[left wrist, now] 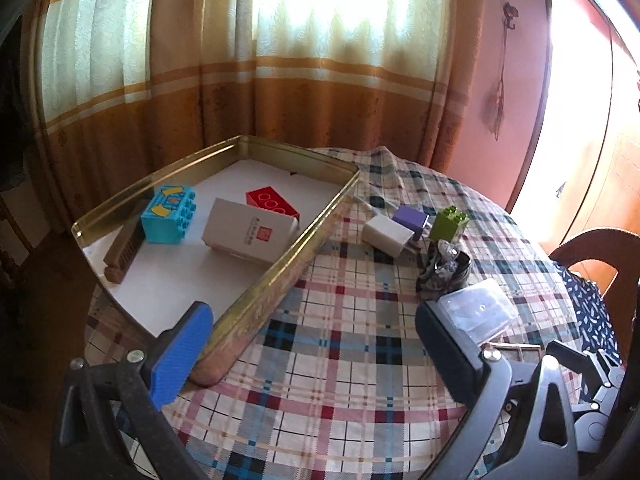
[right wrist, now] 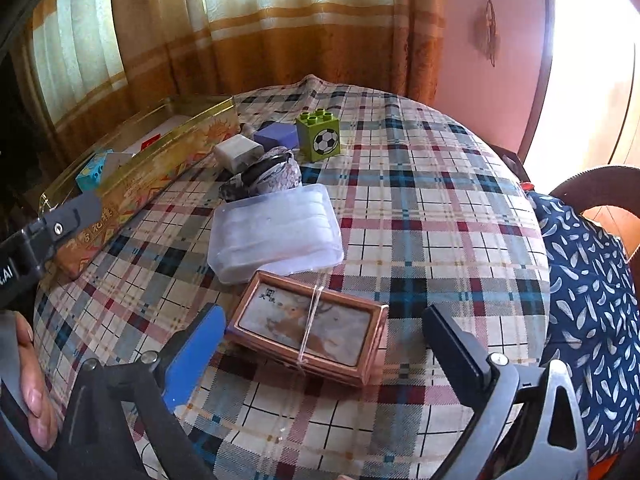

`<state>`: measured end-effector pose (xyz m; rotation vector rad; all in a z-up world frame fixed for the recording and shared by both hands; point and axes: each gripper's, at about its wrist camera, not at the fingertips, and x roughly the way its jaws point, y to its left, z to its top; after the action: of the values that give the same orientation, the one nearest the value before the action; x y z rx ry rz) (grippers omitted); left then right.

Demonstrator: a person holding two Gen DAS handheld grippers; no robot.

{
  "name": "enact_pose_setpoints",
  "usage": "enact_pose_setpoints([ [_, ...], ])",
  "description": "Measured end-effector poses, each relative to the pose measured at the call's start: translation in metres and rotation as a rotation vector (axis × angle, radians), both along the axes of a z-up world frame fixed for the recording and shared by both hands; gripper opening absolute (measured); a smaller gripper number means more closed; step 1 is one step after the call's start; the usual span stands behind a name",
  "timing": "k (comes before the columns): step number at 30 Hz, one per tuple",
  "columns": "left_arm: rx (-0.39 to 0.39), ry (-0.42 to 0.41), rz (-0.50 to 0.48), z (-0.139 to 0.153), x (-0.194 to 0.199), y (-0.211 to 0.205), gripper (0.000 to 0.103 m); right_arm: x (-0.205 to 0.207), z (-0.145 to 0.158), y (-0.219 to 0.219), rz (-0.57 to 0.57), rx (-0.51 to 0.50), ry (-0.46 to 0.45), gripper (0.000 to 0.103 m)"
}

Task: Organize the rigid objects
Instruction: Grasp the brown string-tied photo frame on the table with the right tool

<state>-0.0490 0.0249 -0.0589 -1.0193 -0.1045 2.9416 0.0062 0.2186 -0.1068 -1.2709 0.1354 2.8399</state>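
Lying flat at lower centre, a copper box ran lengthwise upper left to lower right between the right gripper's released jaws; the left gripper also gaped.

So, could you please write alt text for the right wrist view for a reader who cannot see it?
The open right gripper straddles a copper-framed rectangular box bound with a thin band, on a plaid tablecloth. Beyond lie a translucent plastic box, a green football-printed toy block and a gold rectangular tin tray.

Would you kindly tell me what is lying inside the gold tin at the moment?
Inside the gold tin: a blue toy block, a white card box, a red brick and a brown comb. The card box covers part of the red brick; anything beneath stays unseen.
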Motion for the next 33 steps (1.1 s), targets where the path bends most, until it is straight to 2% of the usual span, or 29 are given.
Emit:
enact_pose_setpoints([
  [10, -0.01, 0.001, -0.011, -0.001, 0.001, 0.005, 0.103, -0.003, -0.002, -0.011, 0.013, 0.061, -0.008, 0.1],
  [12, -0.006, -0.002, -0.02, -0.001, 0.002, 0.007, 0.103, -0.004, -0.002, -0.009, 0.034, 0.045, -0.008, 0.1],
  [13, -0.007, -0.001, -0.023, -0.001, 0.002, 0.008, 0.103, -0.004, -0.003, -0.008, 0.036, 0.04, -0.009, 0.097],
  [14, -0.01, 0.0, -0.025, 0.0, 0.002, 0.009, 0.103, -0.004, -0.004, -0.008, 0.049, 0.038, -0.014, 0.086],
  [19, -0.007, -0.002, -0.037, 0.0, 0.003, 0.013, 0.103, 0.0, -0.001, -0.005, 0.069, 0.042, 0.017, 0.086],
  [27, 0.015, -0.027, -0.066, -0.001, -0.001, 0.021, 0.103, -0.002, 0.022, 0.023, 0.003, 0.026, 0.096, 0.086],
  [33, -0.002, -0.052, -0.151, -0.004, -0.009, 0.058, 0.103, -0.026, 0.03, 0.061, -0.096, 0.019, 0.128, 0.086],
])
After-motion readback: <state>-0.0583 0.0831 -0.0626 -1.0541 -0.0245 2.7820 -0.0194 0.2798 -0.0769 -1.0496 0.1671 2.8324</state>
